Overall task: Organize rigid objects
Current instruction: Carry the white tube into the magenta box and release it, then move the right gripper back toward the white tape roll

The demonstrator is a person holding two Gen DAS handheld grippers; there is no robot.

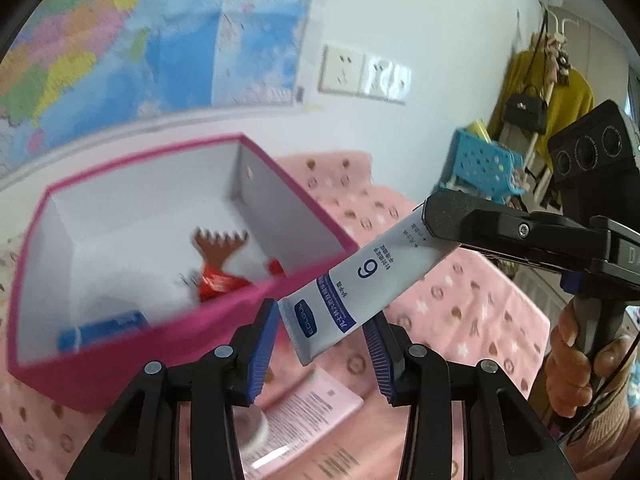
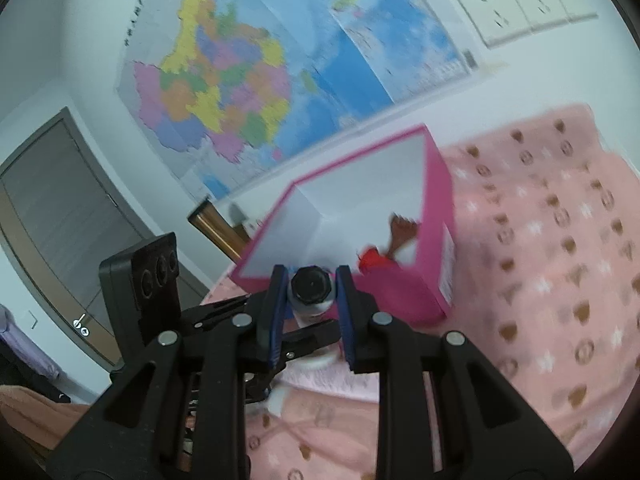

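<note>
- pink patterned blanket (image 1: 460, 300) covers the surface under both tools, and a map (image 1: 100, 40) hangs on the wall beyond.
- the right gripper (image 2: 311, 292) has its pads clamped on the black cap (image 2: 310, 282) of the tube (image 1: 372, 276), which is lifted clear of the blanket.
- the tube's flat crimped end sits between the pads of the left gripper (image 1: 322, 314), close to both; whether they press on it cannot be told.
- the open pink box (image 1: 224, 320) lies just ahead of both sets of fingertips, to the left of the tube's crimped end. it already holds a brown comb-like piece (image 1: 220, 248) and something red.
- risk: the cap is round and smooth. if the left fingers are not gripping, the long body can swing or twist out of the right pads before it reaches the box.
- risk: if both grip and the hands drift apart, the cap may unscrew or the tube may buckle.
- risk: the crimped end hangs near the box's near wall, so a low approach could catch the rim and shove the box.
- risk: a drop would land the tube on the leaflet (image 1: 316, 404) below the left fingers, not in the box.
</note>
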